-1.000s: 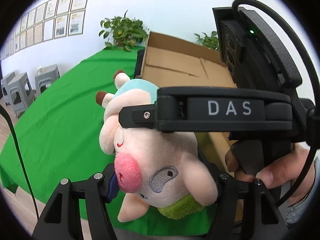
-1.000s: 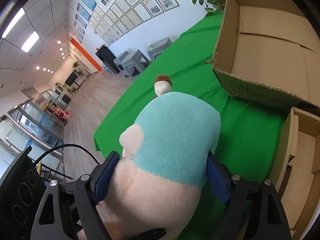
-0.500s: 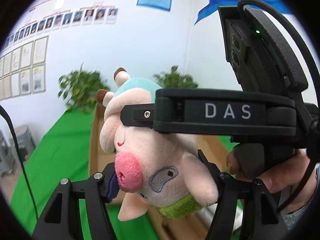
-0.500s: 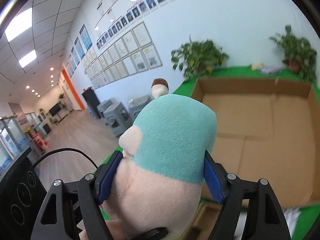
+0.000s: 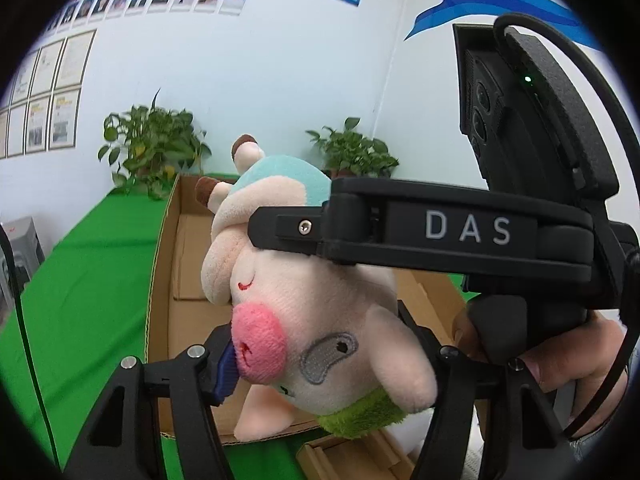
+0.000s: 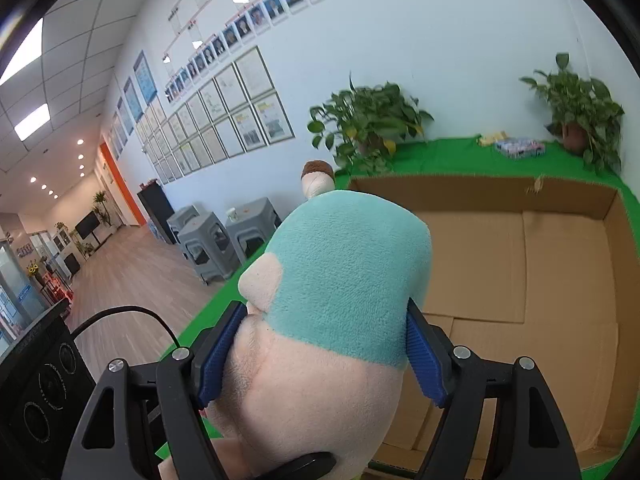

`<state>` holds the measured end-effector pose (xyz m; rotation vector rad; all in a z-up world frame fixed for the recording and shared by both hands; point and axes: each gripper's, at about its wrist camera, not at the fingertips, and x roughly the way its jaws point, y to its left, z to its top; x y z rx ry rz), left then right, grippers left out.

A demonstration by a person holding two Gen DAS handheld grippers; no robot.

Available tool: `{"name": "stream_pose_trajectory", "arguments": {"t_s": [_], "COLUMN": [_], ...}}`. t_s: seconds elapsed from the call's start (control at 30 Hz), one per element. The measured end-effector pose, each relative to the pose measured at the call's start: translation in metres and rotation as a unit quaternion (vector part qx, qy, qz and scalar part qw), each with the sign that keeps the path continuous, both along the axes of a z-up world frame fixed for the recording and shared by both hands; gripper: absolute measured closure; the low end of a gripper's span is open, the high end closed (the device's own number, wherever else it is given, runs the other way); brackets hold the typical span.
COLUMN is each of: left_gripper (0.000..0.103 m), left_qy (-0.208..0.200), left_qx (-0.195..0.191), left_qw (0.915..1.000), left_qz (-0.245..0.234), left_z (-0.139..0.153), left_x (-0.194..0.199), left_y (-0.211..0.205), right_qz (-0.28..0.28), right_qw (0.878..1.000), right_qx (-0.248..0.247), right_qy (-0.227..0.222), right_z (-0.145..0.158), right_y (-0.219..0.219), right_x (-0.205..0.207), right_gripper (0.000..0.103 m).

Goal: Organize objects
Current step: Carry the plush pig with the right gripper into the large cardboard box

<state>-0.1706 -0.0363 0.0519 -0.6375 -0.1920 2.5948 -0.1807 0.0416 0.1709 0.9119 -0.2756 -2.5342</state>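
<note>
A green-covered table [image 6: 448, 152] runs along the white wall, and on it sits a large open cardboard box [image 6: 560, 264], its brown floor bare where it shows. Two potted plants [image 6: 368, 120] stand at the table's far edge near the wall, with a small printed packet [image 6: 520, 147] between them, too blurred to identify. Held in the air in front of the box is a plush pig [image 5: 304, 320], pink-snouted, with a teal patch on its back and a green tuft at one end, tipped snout-down. The right gripper [image 6: 320, 360] is clamped on its body, blue pads pressed into the fabric on both sides. The left gripper [image 5: 320, 364] is squeezed on the head, one blue pad just beside the snout. A smaller wooden-looking tray [image 5: 348, 456] lies below the pig.
</note>
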Motion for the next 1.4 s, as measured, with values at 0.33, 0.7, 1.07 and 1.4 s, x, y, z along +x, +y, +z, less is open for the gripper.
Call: {"name": "stream_pose_trajectory", "arguments": {"t_s": [0.33, 0.7, 1.07, 1.4], "left_gripper": [0.038, 0.038, 0.026, 0.026], "left_qy": [-0.085, -0.119, -0.114, -0.133], "left_qx": [0.024, 0.037, 0.023, 0.017], "left_qw": [0.9958, 0.9902, 0.9897, 0.9852], "left_qz": [0.024, 0.062, 0.083, 0.106], "left_z": [-0.050, -0.079, -0.067, -0.072], "left_x": [-0.031, -0.041, -0.011, -0.008], "left_y": [-0.025, -0.045, -0.053, -0.081], "right_qz": [0.005, 0.021, 0.044, 0.036], "right_qw": [0.998, 0.996, 0.989, 0.997], "right_qx": [0.013, -0.018, -0.072, 0.061], "right_qy": [-0.067, -0.085, -0.118, -0.041], "right_z": [-0.111, -0.164, -0.185, -0.163], "right_y": [-0.028, -0.038, -0.030, -0.081], "right_x": [-0.055, -0.080, -0.088, -0.077], "right_gripper": [0.031, 0.010, 0.021, 0.031]}}
